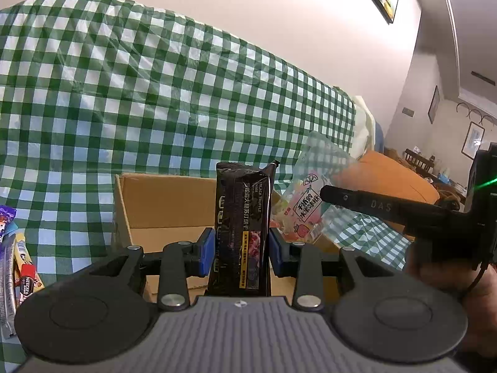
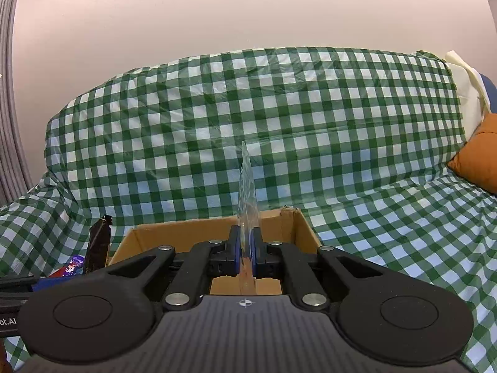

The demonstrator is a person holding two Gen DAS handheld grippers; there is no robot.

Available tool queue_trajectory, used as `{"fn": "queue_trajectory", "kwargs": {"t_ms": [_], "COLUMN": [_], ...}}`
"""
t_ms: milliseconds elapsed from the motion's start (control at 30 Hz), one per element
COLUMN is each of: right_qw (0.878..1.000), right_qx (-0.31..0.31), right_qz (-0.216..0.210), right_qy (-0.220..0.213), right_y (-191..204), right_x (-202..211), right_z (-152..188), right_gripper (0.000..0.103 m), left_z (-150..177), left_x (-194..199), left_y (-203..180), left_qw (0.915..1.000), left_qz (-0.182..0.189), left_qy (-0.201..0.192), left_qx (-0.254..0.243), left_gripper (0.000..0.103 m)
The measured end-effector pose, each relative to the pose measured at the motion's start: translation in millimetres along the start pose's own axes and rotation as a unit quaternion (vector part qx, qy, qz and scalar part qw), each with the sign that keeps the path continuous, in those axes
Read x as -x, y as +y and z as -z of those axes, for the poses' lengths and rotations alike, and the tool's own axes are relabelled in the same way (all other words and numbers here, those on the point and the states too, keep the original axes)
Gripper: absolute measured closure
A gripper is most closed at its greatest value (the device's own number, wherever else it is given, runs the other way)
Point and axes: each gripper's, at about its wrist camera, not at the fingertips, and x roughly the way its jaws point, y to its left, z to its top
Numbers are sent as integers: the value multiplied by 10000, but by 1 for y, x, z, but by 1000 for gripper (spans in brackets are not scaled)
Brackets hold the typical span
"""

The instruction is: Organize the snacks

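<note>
My left gripper (image 1: 241,253) is shut on a black cracker packet (image 1: 242,217), held upright above an open cardboard box (image 1: 161,205). My right gripper (image 2: 245,253) is shut on a clear candy bag (image 2: 247,192), seen edge-on over the same box (image 2: 186,233). In the left wrist view the candy bag (image 1: 306,205) hangs at the right with the right gripper's finger (image 1: 372,206) on it. In the right wrist view the black packet (image 2: 99,242) stands at the box's left.
A green checked cloth (image 1: 155,93) covers the sofa under and behind the box. Several snack packets (image 1: 18,264) lie left of the box. An orange cushion (image 2: 478,158) sits at the right.
</note>
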Motion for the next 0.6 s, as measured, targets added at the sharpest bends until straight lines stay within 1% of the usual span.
{"fn": "queue_trajectory", "kwargs": {"t_ms": [533,600], "right_qw": [10000,10000], "right_qx": [24,20], "right_qz": [-18,-35], "right_qy": [-7,17], "right_y": [2,1], "right_x": [-3,-4], "right_z": [2,1], "right_gripper": [96,91], "left_z": [-2,-3], "left_x": [7,6], "left_y": [2,2], "left_qw": [10000,9999], "left_qz": [81,137], "left_qy": [-20,41], "left_qx": [-21,3], "left_gripper": [63,62]}}
